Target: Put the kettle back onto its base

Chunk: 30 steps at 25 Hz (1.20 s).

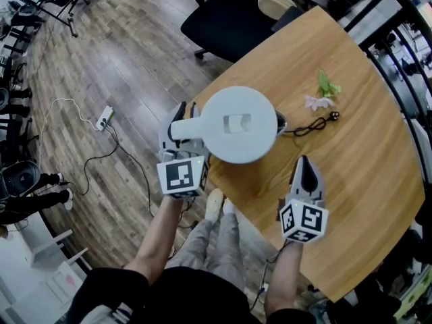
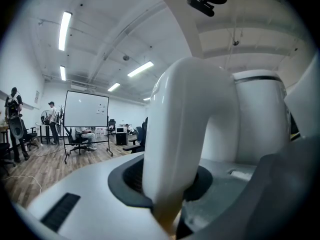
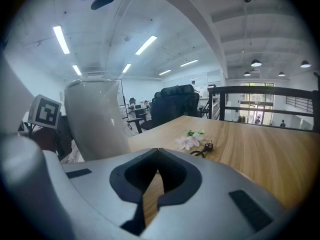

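One kettle (image 1: 239, 123), white, upright, lid uppermost.

- **Grip:** the left gripper (image 1: 181, 131) is clamped on the handle (image 2: 185, 134). In the left gripper view the handle's curved bar fills the gap between the jaws, with the body directly ahead of them.
- **Axis:** the line from handle to body runs straight out along the left gripper's jaws.
- **Height:** the kettle looms large in the head view and hides what is under it. Whether it hangs clear or already touches below cannot be told.

One base (image 1: 281, 122), dark, shown only as a sliver.

- **Position:** it sits on the far side of the body from the left gripper, at the end of the black cord (image 1: 309, 127). Its centre probably lies beneath the kettle and slightly beyond it along the jaw line.
- **Coming move:** a small carry forward from the left gripper, then straight down with the body kept vertical.

One right gripper (image 1: 305, 162), jaws together, nothing between them.

- **Position:** it hovers over the table (image 1: 364, 194), with the kettle ahead and to its left, apart from it.
- **Reach:** it is farther from the handle than the left gripper, which alone bears the load.

Sundries ahead of the right gripper: plug (image 1: 333, 115) and a flower sprig (image 1: 324, 90).
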Tool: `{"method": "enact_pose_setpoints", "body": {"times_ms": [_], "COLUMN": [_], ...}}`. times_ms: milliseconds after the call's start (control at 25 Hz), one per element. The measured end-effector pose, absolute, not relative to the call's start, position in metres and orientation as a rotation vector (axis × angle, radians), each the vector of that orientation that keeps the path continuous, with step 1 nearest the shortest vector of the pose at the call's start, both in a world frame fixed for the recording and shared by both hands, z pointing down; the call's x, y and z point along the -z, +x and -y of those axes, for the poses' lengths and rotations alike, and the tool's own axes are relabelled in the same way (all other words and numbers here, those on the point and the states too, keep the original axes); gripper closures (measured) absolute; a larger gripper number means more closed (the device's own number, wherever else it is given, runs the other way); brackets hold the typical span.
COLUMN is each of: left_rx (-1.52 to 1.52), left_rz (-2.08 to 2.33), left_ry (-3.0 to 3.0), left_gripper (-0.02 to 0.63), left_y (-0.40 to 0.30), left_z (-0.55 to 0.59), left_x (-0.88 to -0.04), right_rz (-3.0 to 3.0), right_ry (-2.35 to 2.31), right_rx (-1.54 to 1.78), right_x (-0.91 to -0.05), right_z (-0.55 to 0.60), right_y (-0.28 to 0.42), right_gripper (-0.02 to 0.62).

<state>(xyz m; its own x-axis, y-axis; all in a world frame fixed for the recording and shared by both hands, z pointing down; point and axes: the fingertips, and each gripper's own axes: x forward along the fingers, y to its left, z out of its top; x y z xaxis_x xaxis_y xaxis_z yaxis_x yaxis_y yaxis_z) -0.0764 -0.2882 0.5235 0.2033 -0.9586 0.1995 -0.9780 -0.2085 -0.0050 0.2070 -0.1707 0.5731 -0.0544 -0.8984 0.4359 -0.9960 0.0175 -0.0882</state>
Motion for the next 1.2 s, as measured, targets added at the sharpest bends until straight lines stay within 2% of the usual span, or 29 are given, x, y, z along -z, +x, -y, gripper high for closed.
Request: {"method": "enact_pose_setpoints", "body": {"times_ms": [240, 600, 1200], "left_rx": [-0.249, -0.271, -0.365], "left_rz": [1.89, 1.914, 1.858], "left_ry": [2.339, 2.362, 2.357], "left_gripper": [0.529, 0.473, 0.44], "left_y": [-0.077, -0.076, -0.074], "left_z": [0.286, 0.282, 0.256], "left_x": [-0.523, -0.515, -0.536], "right_rz": [2.051, 2.059, 2.048], "right_ry": [1.953, 1.947, 1.975], "right_rx": [-0.546, -0.557, -0.547], "right_x": [-0.573, -0.575, -0.572], "right_z": [0.17, 0.161, 0.147], "right_y": [0.202, 0.197, 0.199], "right_gripper": [0.597, 0.597, 0.597]}}
